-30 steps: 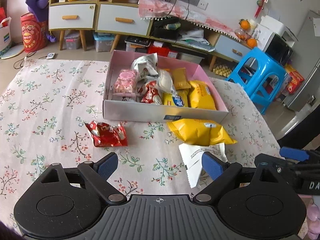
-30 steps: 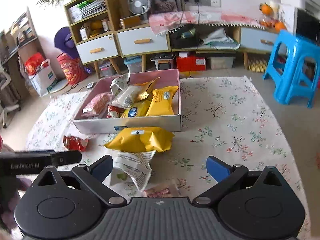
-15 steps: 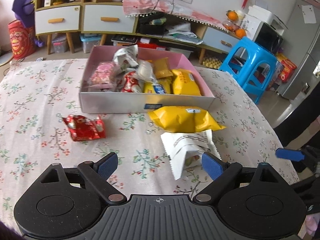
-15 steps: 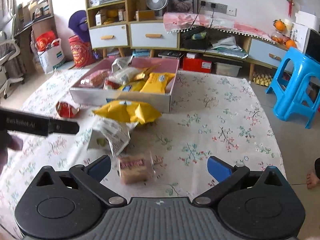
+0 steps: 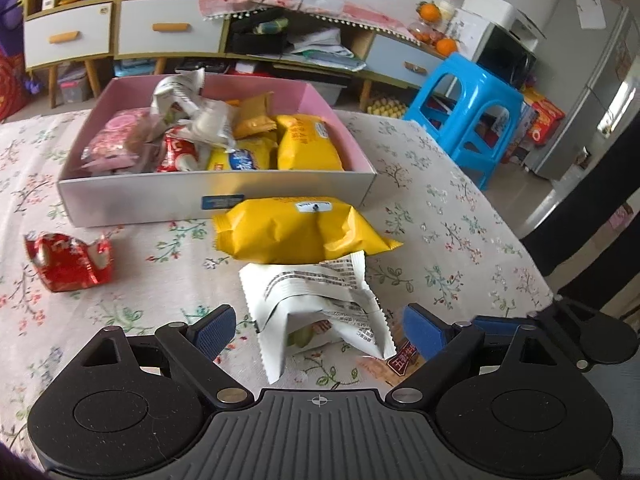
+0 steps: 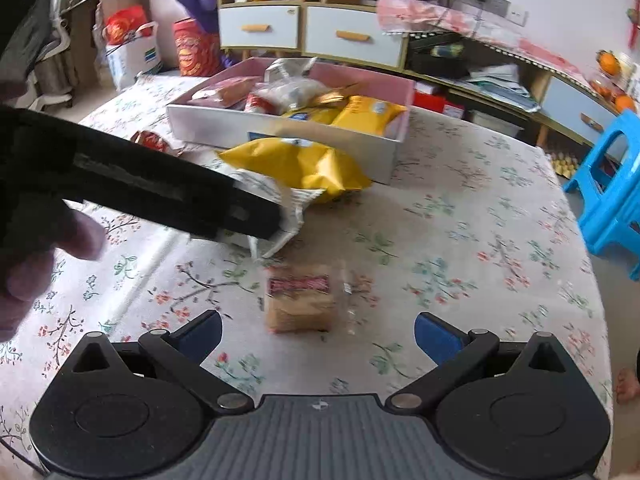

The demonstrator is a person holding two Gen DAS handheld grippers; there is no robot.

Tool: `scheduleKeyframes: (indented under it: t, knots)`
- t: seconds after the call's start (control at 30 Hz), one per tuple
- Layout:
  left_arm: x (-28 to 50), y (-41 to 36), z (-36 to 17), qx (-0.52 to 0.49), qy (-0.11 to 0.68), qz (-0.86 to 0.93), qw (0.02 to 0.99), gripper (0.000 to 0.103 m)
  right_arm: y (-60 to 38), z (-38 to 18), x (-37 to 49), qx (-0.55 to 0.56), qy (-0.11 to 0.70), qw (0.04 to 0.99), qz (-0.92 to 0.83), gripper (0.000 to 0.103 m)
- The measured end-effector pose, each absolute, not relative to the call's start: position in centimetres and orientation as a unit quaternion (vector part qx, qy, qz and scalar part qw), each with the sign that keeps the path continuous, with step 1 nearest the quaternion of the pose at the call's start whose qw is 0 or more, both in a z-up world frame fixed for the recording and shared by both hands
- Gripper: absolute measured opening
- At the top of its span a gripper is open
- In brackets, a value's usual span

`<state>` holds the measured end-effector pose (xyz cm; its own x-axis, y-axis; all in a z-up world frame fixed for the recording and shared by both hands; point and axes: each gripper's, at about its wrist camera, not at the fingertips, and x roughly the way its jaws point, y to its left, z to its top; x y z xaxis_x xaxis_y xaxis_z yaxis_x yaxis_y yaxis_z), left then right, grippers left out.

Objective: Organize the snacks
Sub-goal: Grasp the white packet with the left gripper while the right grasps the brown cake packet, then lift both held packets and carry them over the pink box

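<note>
A pink-lined box [image 5: 216, 200] [image 6: 280, 130] on the floral tablecloth holds several snack packets. In front of it lie a yellow bag [image 5: 296, 232] [image 6: 304, 164], a white packet [image 5: 316, 304] [image 6: 288, 204] and a red packet [image 5: 68, 264] [image 6: 154, 142]. My left gripper [image 5: 320, 330] is open, its pads either side of the white packet without touching it. A brown snack in clear wrap [image 6: 300, 300] lies just ahead of my open right gripper [image 6: 318, 334]. The left gripper's black body [image 6: 140, 184] crosses the right wrist view and hides part of the white packet.
A blue plastic stool [image 5: 476, 104] [image 6: 612, 200] stands beside the table's right edge. Cabinets with drawers [image 5: 120, 32] line the far wall. A person's hand [image 6: 36, 252] shows at the left of the right wrist view. The brown snack's corner [image 5: 400, 364] peeks by the left gripper's right finger.
Both grippers have sunk toward the table. The left one moved right until the white packet lies between its fingers. The right one came over the brown snack, which now sits closer.
</note>
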<state>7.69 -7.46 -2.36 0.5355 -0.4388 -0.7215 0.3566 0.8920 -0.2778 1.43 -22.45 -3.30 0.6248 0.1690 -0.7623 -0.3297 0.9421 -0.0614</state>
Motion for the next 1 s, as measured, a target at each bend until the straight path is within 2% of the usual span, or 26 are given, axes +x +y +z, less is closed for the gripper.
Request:
scheduleKeyframes:
  t: [0.1, 0.17, 0.4, 0.5, 0.53, 0.8, 0.87, 1.0]
  knots:
    - [7.8, -7.8, -2.8, -0.047, 0.426, -0.222, 0.876, 0.089, -21.5, -3.5, 1.7, -0.111, 0.41, 0.893, 0.15, 0.092]
    - [7.9, -7.7, -3.0, -0.051, 0.428, -0.226, 0.873, 0.079, -21.0, -3.7, 1.9, -0.12, 0.413, 0.889, 0.157, 0.087]
    - [7.7, -7.7, -2.8, -0.049, 0.423, -0.237, 0.873, 0.065, -20.1, -4.0, 2.4, -0.139, 0.41, 0.883, 0.18, 0.076]
    - [7.6, -7.8, -2.5, -0.043, 0.419, -0.236, 0.876, 0.06, -20.1, -3.6, 2.4, -0.134, 0.41, 0.883, 0.188, 0.059]
    - [7.5, -7.9, -2.5, -0.041, 0.418, -0.235, 0.877, 0.058, -20.1, -3.5, 2.5, -0.132, 0.411, 0.882, 0.189, 0.05]
    - [7.3, -7.5, -1.9, -0.034, 0.419, -0.226, 0.879, 0.044, -19.9, -3.2, 2.6, -0.136, 0.417, 0.878, 0.19, 0.04]
    - [7.2, -7.4, -1.8, -0.032, 0.419, -0.223, 0.879, 0.044, -19.8, -3.1, 2.4, -0.14, 0.415, 0.879, 0.19, 0.034]
    - [7.0, -7.0, -1.6, -0.033, 0.419, -0.222, 0.88, 0.043, -19.9, -2.8, 2.3, -0.137, 0.419, 0.877, 0.19, 0.031]
